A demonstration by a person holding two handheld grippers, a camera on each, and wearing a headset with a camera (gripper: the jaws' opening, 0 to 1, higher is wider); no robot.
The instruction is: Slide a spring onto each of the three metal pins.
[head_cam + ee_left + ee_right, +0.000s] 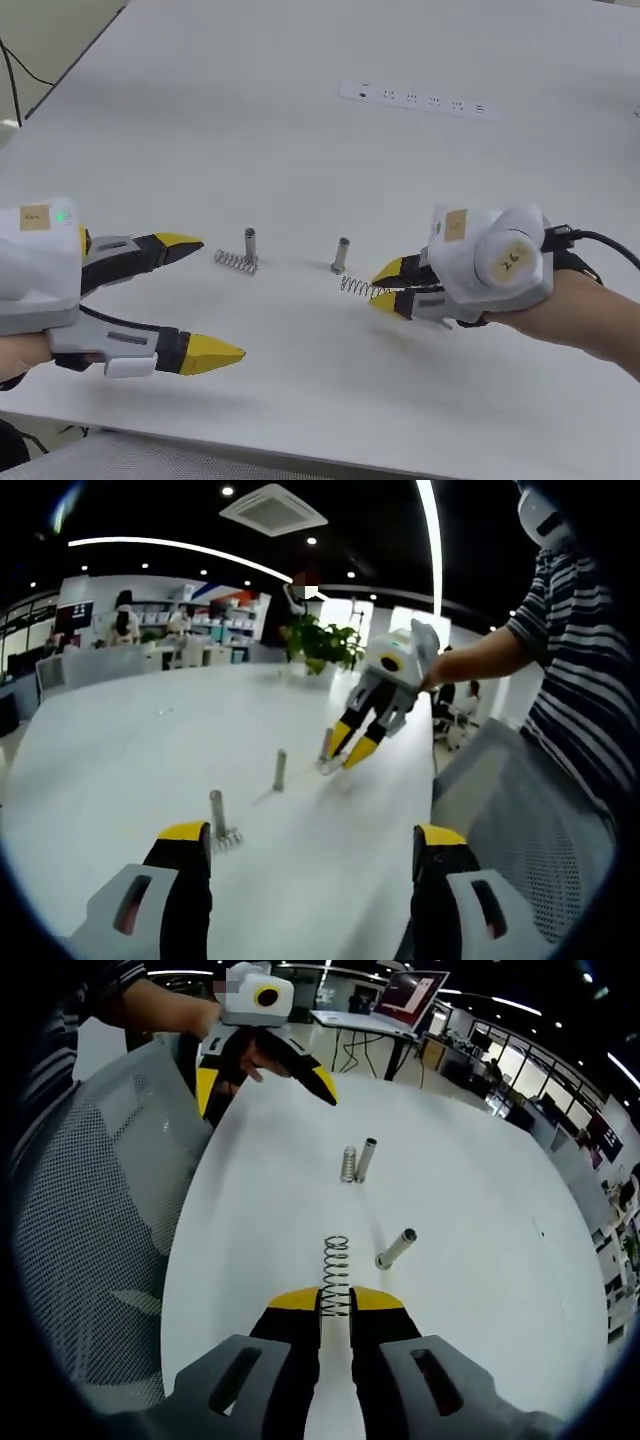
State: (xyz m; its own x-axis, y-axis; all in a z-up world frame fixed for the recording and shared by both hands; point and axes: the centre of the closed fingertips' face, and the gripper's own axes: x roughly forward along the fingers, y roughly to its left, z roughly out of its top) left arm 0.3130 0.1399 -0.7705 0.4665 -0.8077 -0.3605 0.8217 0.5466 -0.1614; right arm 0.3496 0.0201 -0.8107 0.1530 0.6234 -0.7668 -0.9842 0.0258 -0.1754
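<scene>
The left black-and-yellow claw (220, 297) hovers wide open near the white surface's (300, 130) front edge. A short grey metal pin (250, 243) stands upright, a loose coiled wire spring (236, 261) lying at its base; a second pin (341, 254) stands nearby. Open surface runs back to a white power strip (417, 100). The right claw (386, 286) pinches a second spring (355, 287), held horizontal and pointing left.

Table (300, 120): plain white. On the left gripper (215, 297) and right gripper (378, 288): yellow tips, black jaws, white-and-grey bodies. Each spring (355, 287) and pin (250, 243): silver-grey metal. Power strip (417, 100): white. Shirt (580, 690): dark-and-white stripes. Chair (90, 1210): grey mesh.
</scene>
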